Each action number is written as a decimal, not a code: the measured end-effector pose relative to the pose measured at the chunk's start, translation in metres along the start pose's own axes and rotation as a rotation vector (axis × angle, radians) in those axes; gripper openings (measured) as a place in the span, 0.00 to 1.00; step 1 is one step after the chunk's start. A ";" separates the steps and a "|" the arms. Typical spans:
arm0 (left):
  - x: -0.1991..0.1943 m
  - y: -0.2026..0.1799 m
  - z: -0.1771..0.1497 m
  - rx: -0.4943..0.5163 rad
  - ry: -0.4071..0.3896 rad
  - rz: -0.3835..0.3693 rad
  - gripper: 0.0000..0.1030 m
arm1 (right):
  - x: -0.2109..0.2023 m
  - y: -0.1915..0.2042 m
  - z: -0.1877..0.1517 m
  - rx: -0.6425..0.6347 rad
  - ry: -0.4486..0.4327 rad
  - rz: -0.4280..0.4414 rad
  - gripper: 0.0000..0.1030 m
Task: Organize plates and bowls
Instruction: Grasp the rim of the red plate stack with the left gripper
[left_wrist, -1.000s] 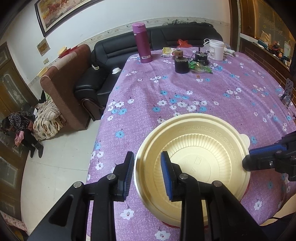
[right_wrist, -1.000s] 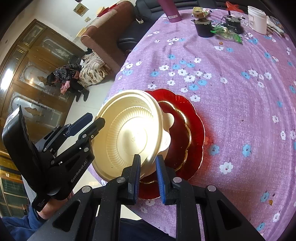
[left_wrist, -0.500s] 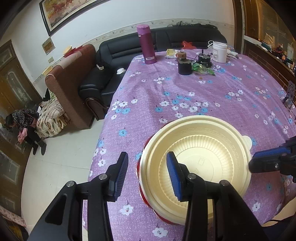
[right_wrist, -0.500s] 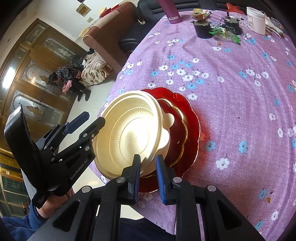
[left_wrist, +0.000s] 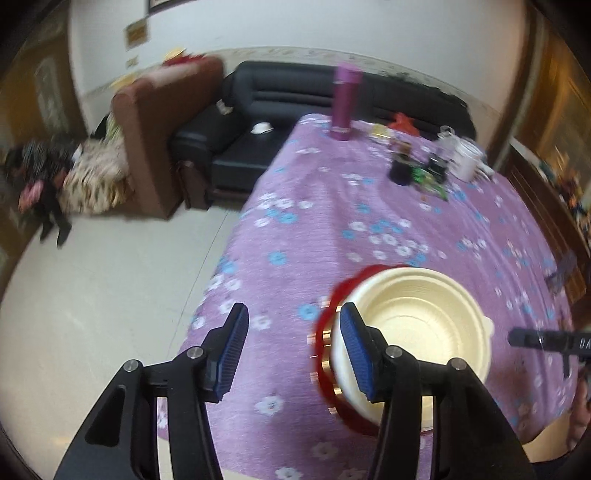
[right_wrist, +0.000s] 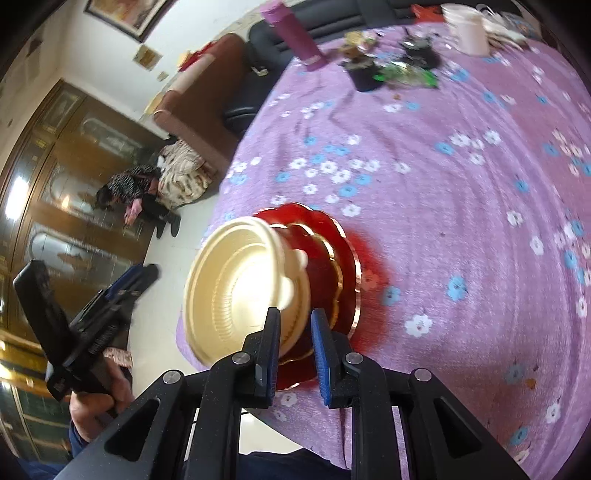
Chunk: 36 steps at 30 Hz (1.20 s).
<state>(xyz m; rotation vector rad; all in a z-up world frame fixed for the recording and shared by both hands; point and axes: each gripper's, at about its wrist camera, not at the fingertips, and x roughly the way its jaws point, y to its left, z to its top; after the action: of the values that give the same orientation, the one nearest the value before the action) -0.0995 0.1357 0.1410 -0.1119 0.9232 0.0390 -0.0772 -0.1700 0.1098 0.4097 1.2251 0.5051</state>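
Observation:
A cream plastic bowl (right_wrist: 240, 288) hangs tilted over two stacked red plates with gold rims (right_wrist: 336, 266) near the front left edge of the purple flowered table. My right gripper (right_wrist: 295, 350) is shut on the bowl's near rim. In the left wrist view the bowl (left_wrist: 417, 325) and the red plates (left_wrist: 325, 343) lie behind the right-hand finger. My left gripper (left_wrist: 293, 349) has its jaws opening, with only tablecloth between them, clear of the bowl's left rim. The left gripper (right_wrist: 122, 291) also shows in the right wrist view, left of the bowl and over the floor.
At the far end of the table (left_wrist: 332, 229) stand a pink flask (left_wrist: 345, 103), a black cup (left_wrist: 400, 171) and a white pot (left_wrist: 467, 158). A black sofa (left_wrist: 236, 147) and brown armchair (left_wrist: 155, 122) stand beyond. A person (right_wrist: 136, 184) crouches on the floor at left.
My left gripper has let go of the bowl's rim, opened wider and drawn back to the left. The bowl stays in my right gripper, above the red plates.

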 end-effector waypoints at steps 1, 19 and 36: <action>0.002 0.010 -0.002 -0.022 0.018 -0.011 0.49 | 0.001 -0.003 -0.001 0.007 0.002 -0.008 0.20; 0.075 0.015 -0.046 -0.004 0.272 -0.250 0.28 | 0.046 -0.028 -0.007 0.027 0.066 -0.092 0.20; 0.102 -0.003 -0.035 0.083 0.219 -0.308 0.11 | 0.085 -0.028 0.004 -0.010 0.093 -0.114 0.09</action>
<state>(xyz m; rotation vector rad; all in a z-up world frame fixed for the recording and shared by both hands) -0.0660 0.1272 0.0391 -0.1828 1.1156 -0.3025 -0.0478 -0.1448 0.0293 0.3085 1.3269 0.4363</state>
